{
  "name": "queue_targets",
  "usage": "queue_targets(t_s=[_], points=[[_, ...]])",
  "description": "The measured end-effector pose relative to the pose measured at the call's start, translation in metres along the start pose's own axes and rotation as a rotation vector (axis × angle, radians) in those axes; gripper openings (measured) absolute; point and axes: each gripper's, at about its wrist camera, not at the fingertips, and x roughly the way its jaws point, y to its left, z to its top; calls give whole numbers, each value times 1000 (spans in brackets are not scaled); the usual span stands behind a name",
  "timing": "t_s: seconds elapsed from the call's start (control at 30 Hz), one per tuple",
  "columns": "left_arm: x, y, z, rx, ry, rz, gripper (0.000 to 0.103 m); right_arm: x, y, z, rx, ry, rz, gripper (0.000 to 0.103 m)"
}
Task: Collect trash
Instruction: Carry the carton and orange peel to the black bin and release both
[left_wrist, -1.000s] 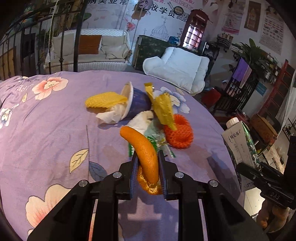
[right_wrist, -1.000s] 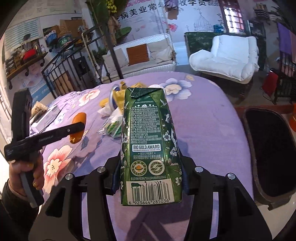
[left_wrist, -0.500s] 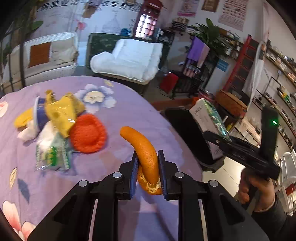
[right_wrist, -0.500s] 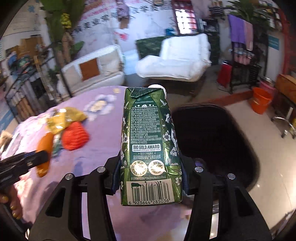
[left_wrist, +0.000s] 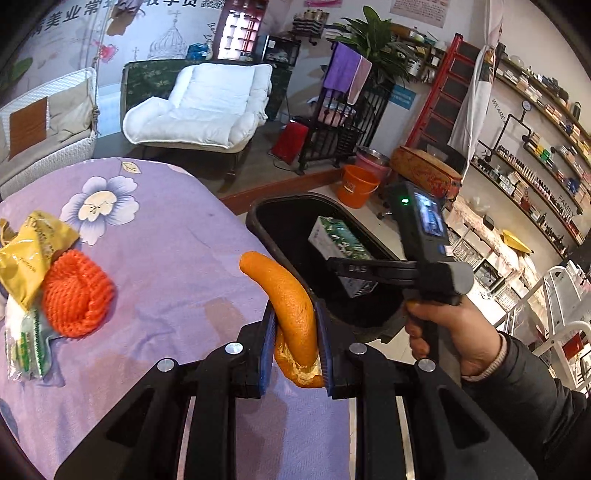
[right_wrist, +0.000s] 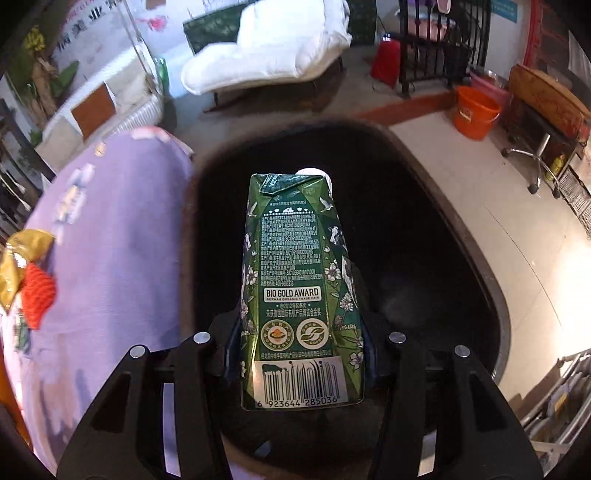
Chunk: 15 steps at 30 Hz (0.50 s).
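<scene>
My left gripper (left_wrist: 295, 314) is shut on a curved orange peel (left_wrist: 290, 299), held above the purple flowered tablecloth (left_wrist: 177, 258) near its right edge. My right gripper (right_wrist: 299, 332) is shut on a green milk carton (right_wrist: 299, 288) and holds it over the open black trash bin (right_wrist: 476, 266). In the left wrist view the carton (left_wrist: 340, 243) and the right gripper (left_wrist: 369, 267) hang over the bin (left_wrist: 266, 221). On the table lie an orange knitted net (left_wrist: 75, 293), a yellow wrapper (left_wrist: 31, 254) and a green-white packet (left_wrist: 26, 339).
An orange bucket (left_wrist: 356, 186) and a dark metal rack (left_wrist: 343, 129) stand on the floor beyond the bin. A white lounge chair (left_wrist: 199, 107) is behind the table. Shelving lines the right wall.
Both grippers have swung right from the table toward the bin. The carton now hangs over the bin's opening, and the peel has come close to the bin's rim.
</scene>
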Motion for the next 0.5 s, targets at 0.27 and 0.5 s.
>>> queue_targets(t_s=[0.27, 0.5], points=[[21, -13, 3, 16, 43, -21, 21, 16, -11, 8, 59, 22, 4, 69], [40, -22, 10, 20, 72, -55, 21, -24, -18, -12, 83, -112, -2, 69]])
